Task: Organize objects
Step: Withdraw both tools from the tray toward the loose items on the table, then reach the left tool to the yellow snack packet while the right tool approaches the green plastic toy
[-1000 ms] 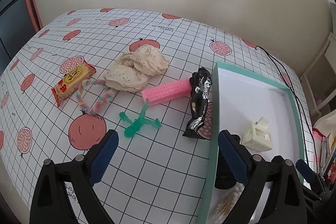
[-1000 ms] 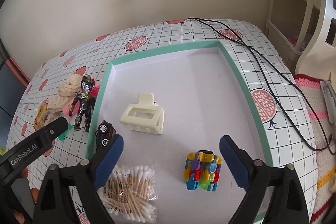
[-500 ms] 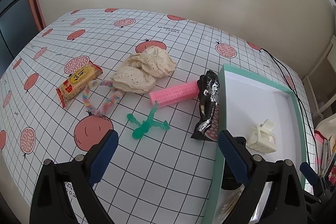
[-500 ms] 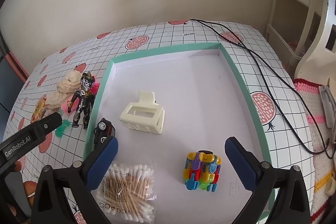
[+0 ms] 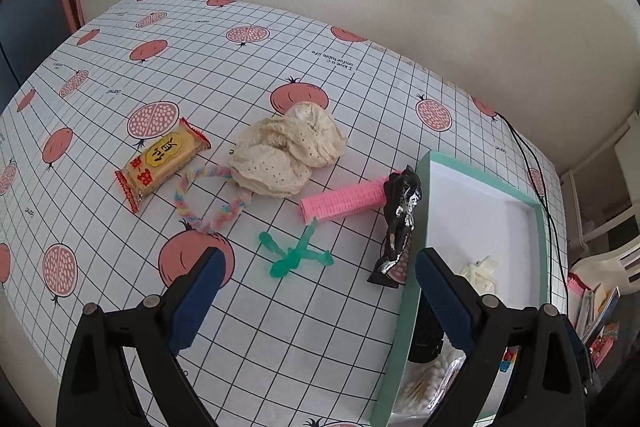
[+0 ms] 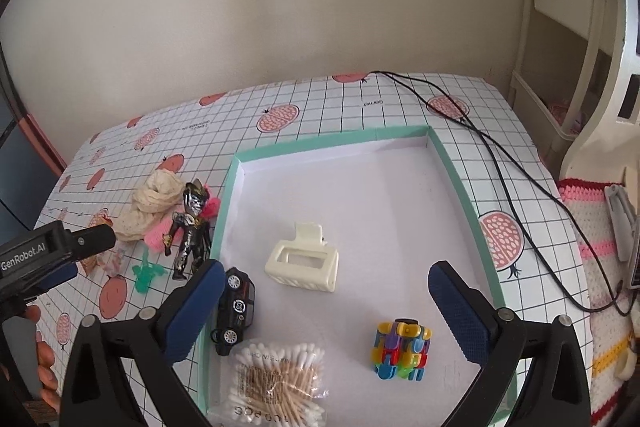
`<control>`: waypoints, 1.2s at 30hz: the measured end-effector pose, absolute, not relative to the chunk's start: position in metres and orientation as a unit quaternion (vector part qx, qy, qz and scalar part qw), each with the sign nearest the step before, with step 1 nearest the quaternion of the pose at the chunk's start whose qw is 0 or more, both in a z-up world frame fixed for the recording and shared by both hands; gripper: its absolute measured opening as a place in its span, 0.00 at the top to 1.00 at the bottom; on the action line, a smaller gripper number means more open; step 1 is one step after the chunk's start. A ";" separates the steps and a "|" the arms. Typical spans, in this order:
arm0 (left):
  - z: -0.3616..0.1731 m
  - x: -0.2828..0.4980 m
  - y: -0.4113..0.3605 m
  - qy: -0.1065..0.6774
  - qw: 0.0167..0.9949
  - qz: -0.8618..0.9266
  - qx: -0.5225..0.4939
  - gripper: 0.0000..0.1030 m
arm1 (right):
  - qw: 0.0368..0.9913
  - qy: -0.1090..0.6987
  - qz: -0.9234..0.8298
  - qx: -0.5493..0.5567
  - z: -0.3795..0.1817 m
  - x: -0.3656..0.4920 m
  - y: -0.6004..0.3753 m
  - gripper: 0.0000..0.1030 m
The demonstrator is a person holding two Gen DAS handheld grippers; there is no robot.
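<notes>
A white tray with a teal rim [image 6: 460, 183] [image 5: 538, 211] holds a cream hair claw [image 6: 302, 261] [image 5: 480, 273], a black toy car [image 6: 236, 305], a bag of cotton swabs [image 6: 278, 383] and a multicoloured block toy [image 6: 400, 351]. Left of the tray lie a black figurine [image 5: 398, 223] [image 6: 192, 227], a pink hair roller [image 5: 340, 201], a green plastic piece [image 5: 294, 253], a cream cloth [image 5: 288, 149], a pastel twisted cord [image 5: 208, 197] and a yellow snack pack [image 5: 162, 163]. My left gripper [image 5: 320, 291] hangs open above the table, near the green piece. My right gripper [image 6: 326, 307] is open over the tray.
A black cable [image 6: 492, 163] runs across the table right of the tray. White furniture [image 6: 560, 67] and a striped knitted cloth [image 6: 596, 267] stand beyond the right edge. A wall backs the table. A hand [image 6: 44, 359] holds the left gripper's body [image 6: 48, 255].
Both grippers have pulled back and risen, so the table objects look smaller and farther. The toy car now shows fully beside the right gripper's left finger. Nothing on the table moved.
</notes>
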State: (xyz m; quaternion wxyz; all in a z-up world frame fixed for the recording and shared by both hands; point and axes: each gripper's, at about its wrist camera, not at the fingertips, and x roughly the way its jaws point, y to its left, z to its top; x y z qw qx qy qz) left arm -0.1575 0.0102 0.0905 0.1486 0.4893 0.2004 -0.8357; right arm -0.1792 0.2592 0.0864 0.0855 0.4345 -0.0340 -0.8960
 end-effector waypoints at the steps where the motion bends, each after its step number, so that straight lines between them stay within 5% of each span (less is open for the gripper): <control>1: 0.094 -0.159 0.007 0.200 0.149 -0.835 0.490 0.07 | 0.085 -0.034 -0.898 0.431 0.090 -0.180 0.257 0.00; 14: 0.117 -0.179 -0.028 0.226 0.159 -0.839 0.469 0.07 | 0.074 -0.051 -0.883 0.460 0.121 -0.209 0.235 0.00; 36: 0.070 -0.152 -0.192 0.285 0.258 -0.778 0.496 0.07 | 0.145 -0.001 -0.838 0.526 0.078 -0.212 0.118 0.00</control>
